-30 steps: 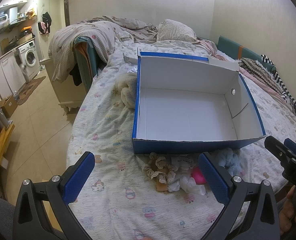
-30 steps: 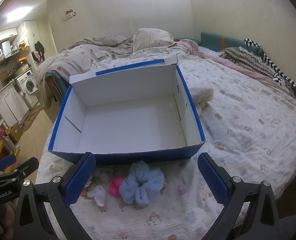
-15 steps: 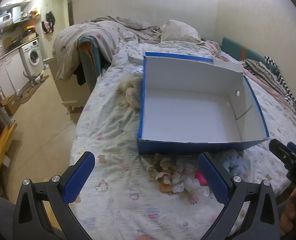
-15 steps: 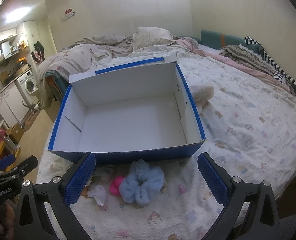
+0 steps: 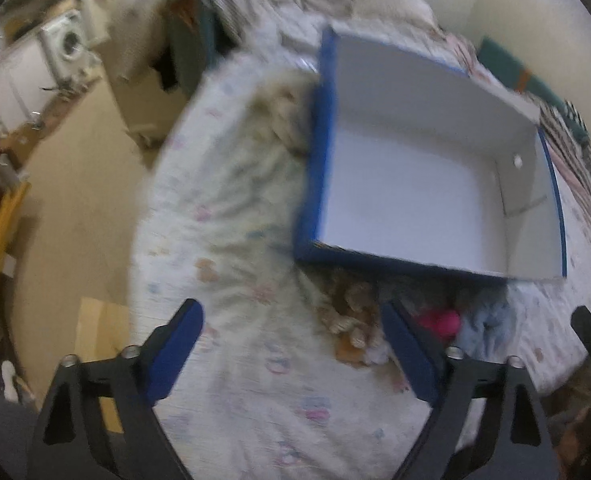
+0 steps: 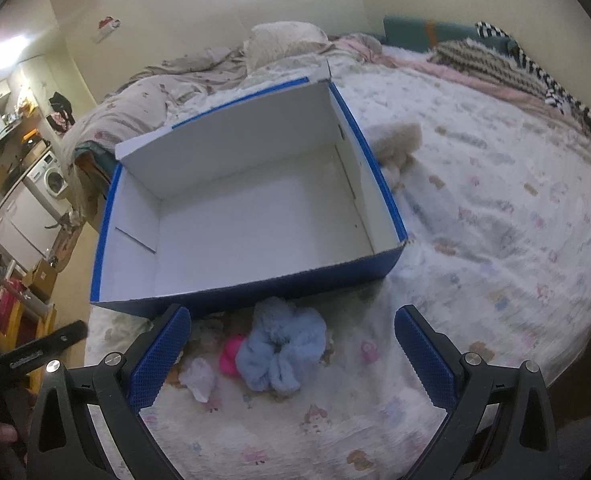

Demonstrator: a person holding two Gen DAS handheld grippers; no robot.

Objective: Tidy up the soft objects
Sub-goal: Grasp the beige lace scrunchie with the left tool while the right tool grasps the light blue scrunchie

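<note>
Sitting on the bed (image 6: 495, 240) is a big box (image 6: 255, 216), blue outside and white inside, with nothing in it. Right in front of its near wall lies a little heap of soft things on the printed sheet.

The biggest one is a light blue scrunchie (image 6: 283, 352). It is fluffy and puffy, shaped like a ring with a small dark hole in the middle. A bright pink soft thing (image 6: 229, 354) touches its left side. A small white crumpled piece (image 6: 199, 378) lies just beside the pink one. In the left wrist view there is also a brown and cream frilly bundle (image 5: 349, 320), but that picture is blurry, so it may be lace or ribbon. A cream fuzzy thing (image 6: 395, 140) lies just beside the box's far right side.

The right gripper (image 6: 291, 356) has its 2 blue pads spread wide, with the scrunchie lying between them, not squeezed. The left gripper (image 5: 291, 354) is also spread apart over bare sheet, and its jaws have just been closing a little with nothing held between them. Its right finger (image 5: 409, 354) is near the frilly bundle.
</note>
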